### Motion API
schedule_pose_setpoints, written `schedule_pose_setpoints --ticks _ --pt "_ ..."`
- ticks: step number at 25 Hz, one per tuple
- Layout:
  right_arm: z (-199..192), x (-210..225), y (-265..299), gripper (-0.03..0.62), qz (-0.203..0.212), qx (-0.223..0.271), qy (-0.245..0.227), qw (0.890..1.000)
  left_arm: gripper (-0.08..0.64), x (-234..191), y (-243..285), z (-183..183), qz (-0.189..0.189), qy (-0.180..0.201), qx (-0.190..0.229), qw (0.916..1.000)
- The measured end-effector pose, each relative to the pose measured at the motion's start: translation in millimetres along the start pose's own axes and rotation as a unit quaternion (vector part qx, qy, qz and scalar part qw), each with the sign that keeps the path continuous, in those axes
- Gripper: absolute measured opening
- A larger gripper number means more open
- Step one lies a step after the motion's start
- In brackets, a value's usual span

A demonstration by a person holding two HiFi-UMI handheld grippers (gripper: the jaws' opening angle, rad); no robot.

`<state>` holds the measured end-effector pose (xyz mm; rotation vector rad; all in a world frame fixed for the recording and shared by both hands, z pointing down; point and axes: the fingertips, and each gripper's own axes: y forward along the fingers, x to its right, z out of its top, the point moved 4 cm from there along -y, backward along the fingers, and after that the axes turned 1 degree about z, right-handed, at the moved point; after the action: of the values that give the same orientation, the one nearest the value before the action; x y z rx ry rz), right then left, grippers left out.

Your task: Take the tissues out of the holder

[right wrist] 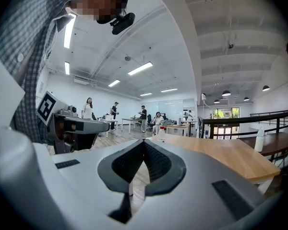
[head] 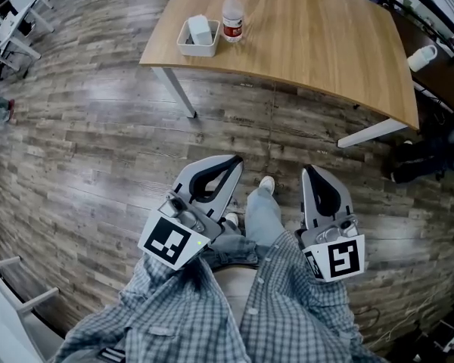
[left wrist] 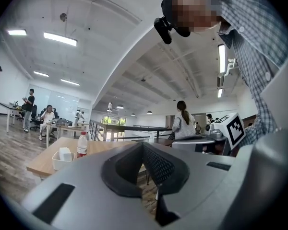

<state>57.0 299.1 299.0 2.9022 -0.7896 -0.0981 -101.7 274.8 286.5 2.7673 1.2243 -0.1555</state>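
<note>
A white holder (head: 197, 38) with a folded white tissue (head: 200, 29) standing in it sits at the near left corner of the wooden table (head: 310, 36). A red-capped bottle (head: 232, 15) stands just right of it. Both grippers hang low over the floor, well short of the table. My left gripper (head: 235, 162) is shut and empty, its pads meeting in the left gripper view (left wrist: 143, 144). The holder (left wrist: 61, 160) and bottle (left wrist: 82, 145) show far off in that view. My right gripper (head: 309, 172) is also shut on nothing (right wrist: 144, 142).
The person's legs and a shoe (head: 265, 185) are between the grippers. Table legs (head: 178, 91) stand ahead on the plank floor. A white cup (head: 422, 57) sits past the table's right end. A white chair (head: 11, 297) is at the lower left. People sit at distant desks (left wrist: 47, 120).
</note>
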Motion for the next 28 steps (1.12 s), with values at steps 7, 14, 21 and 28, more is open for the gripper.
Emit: schedule_pose_setpoints --ticks 7,14,21,28 --pt "-1.8 45.5 29.1 0.008 0.029 -0.005 -0.002 1.000 0.006 -10.7 50.4 2.9 0.019 -0.002 -0.004 0.9998" --pt "-1.0 91.8 55.5 0.008 0.050 -0.001 -0.008 0.999 0.006 -18.8 94.7 8.1 0.045 -0.001 -0.008 0.9990" --pt "5.1 133.2 69.9 0.009 0.066 0.007 -0.013 0.998 0.006 -27.3 132.4 23.1 0.070 0.020 0.008 0.9973" --pt "2.9 161.0 80.3 0.008 0.080 0.010 -0.027 0.996 0.006 -32.7 156.5 32.3 0.096 0.028 0.031 0.9946"
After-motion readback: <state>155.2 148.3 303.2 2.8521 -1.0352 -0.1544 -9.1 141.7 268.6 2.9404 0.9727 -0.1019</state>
